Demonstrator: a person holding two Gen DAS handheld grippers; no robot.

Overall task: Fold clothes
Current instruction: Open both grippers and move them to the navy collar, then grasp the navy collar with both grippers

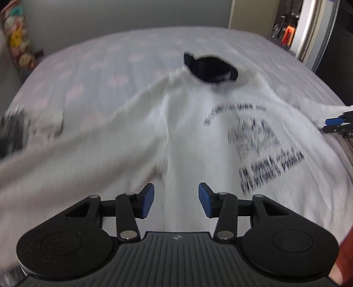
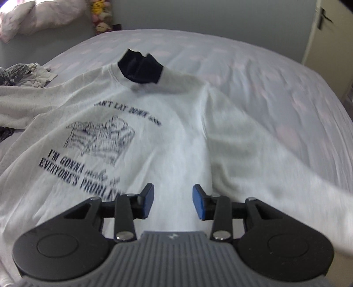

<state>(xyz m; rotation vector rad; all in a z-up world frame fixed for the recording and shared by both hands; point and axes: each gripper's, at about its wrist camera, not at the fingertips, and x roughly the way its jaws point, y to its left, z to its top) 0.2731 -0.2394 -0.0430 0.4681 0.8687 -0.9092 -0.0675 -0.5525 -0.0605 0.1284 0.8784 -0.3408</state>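
A white long-sleeved shirt (image 1: 187, 136) (image 2: 176, 136) with a dark printed picture and lettering lies front-up on the bed. A dark cloth (image 1: 209, 68) (image 2: 141, 66) sits at its neck. My left gripper (image 1: 176, 194) hovers open over the lower body of the shirt, next to where the left sleeve (image 1: 77, 154) branches off, with nothing between its pads. My right gripper (image 2: 173, 194) is open too, over the shirt's lower body just right of the lettering and beside the right sleeve (image 2: 275, 159). Its fingers (image 1: 334, 121) also show at the right edge of the left wrist view.
The bed has a pale lilac sheet (image 1: 99, 66) (image 2: 264, 77) with pink shapes. A crumpled pile of other clothes (image 1: 13, 132) (image 2: 22, 75) lies at the left. Plush toys (image 2: 100, 15) and a pink pillow (image 2: 33, 19) are beyond the bed. A red sleeve (image 1: 346, 253) shows at bottom right.
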